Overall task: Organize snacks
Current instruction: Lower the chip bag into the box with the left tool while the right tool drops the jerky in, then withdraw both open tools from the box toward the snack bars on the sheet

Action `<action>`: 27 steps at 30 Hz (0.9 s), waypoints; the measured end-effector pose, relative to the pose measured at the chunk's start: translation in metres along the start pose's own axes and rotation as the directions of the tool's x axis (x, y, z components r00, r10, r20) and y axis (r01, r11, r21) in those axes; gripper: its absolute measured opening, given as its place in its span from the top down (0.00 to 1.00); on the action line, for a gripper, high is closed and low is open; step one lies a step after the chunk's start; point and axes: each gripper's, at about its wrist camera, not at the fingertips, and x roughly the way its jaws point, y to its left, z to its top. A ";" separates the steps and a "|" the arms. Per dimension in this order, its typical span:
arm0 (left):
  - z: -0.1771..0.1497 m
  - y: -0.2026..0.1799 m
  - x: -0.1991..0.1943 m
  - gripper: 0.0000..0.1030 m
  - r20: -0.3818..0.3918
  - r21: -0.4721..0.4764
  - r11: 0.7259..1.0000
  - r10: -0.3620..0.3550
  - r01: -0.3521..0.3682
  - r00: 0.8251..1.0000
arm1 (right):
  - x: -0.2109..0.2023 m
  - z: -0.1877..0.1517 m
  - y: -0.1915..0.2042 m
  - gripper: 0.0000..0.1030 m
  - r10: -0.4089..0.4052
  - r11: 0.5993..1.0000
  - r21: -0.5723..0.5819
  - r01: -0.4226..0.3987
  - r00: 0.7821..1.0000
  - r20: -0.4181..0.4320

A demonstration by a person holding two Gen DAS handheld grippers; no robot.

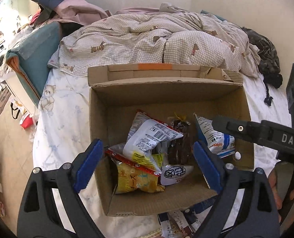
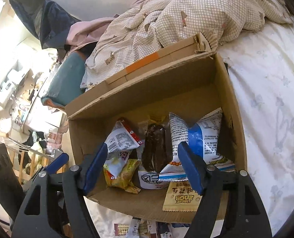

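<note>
An open brown corrugated cardboard box (image 1: 99, 119) sits on the white printed bed sheet (image 1: 67, 107), holding crinkly foil snack packets (image 1: 147, 136) and one flat beige sachet (image 2: 181, 197). Left gripper (image 1: 147, 164) and right gripper (image 2: 145, 168) both gape wide, empty, above it.

Printed in white on the black body of the right gripper (image 1: 223, 127): "DAS". Upside down in red on a tan snack packet (image 2: 181, 197) in the cardboard box (image 2: 147, 79): "UNCLE POP". Other packet print too small to read.
</note>
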 end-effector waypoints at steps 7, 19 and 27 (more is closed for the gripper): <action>-0.003 0.008 -0.010 0.12 0.021 -0.019 1.000 0.011 -0.010 1.000 | -0.013 -0.004 0.007 0.26 -0.005 1.000 -0.027 0.005 1.000 0.017; -0.019 0.027 -0.048 0.12 0.042 -0.101 0.995 0.002 0.002 0.999 | -0.055 -0.032 0.015 0.24 -0.037 0.998 -0.055 0.040 0.997 0.065; -0.038 0.031 -0.076 0.12 0.056 -0.117 0.993 -0.011 0.018 0.998 | -0.073 -0.060 0.014 0.24 -0.061 0.996 -0.059 0.064 0.997 0.057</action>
